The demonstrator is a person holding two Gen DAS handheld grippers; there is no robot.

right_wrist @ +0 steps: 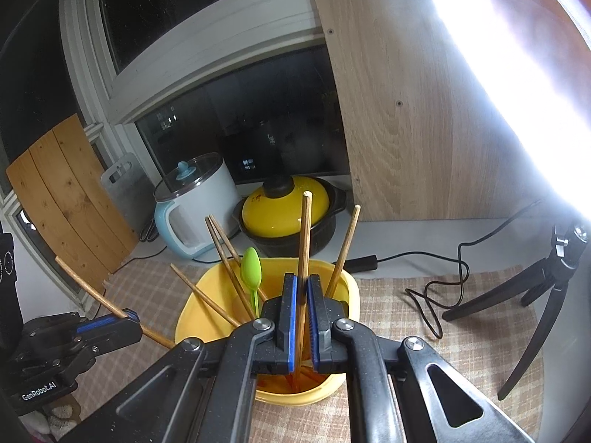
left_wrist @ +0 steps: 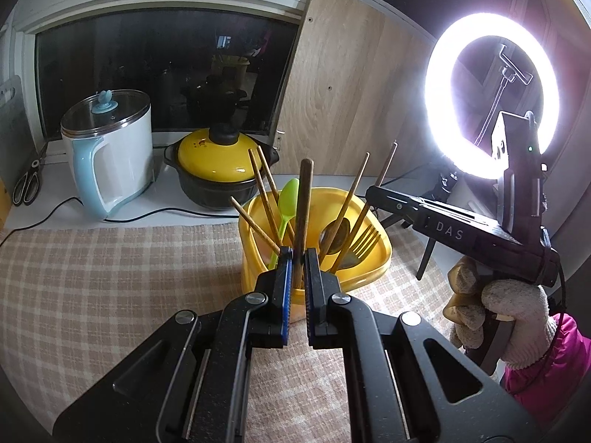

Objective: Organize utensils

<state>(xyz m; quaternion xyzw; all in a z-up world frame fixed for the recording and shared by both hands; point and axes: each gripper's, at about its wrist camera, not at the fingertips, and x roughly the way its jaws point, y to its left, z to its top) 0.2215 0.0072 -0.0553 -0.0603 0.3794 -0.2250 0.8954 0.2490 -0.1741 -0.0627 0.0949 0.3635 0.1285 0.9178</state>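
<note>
While most of the utensils are already gathered in the yellow container, which stands on the checked cloth toward the far edge of the counter, 2 wooden chopsticks are seen clamped, 1 in each gripper. In the left wrist view, the left gripper is closed on a dark wooden chopstick, held upright just over the near rim of the container; its lower end is hidden behind the fingers, so it cannot be told whether it rests inside. In the right wrist view, the right gripper is likewise clenched on a chopstick, whose foot is seen reaching the container's floor. Already standing in the container are a green plastic spoon, a gold fork, a dark spoon and several more chopsticks, leaning outward in different directions. No loose utensil is seen lying on the cloth in either view. The task is judged to be nearly complete, with the 2 held chopsticks left to be released and, possibly, the splayed pieces to be straightened. Beyond the cloth, along the far edge, a white kettle, a yellow-lidded pot and scissors are left untouched, and a ring light is seen burning at the right.
</note>
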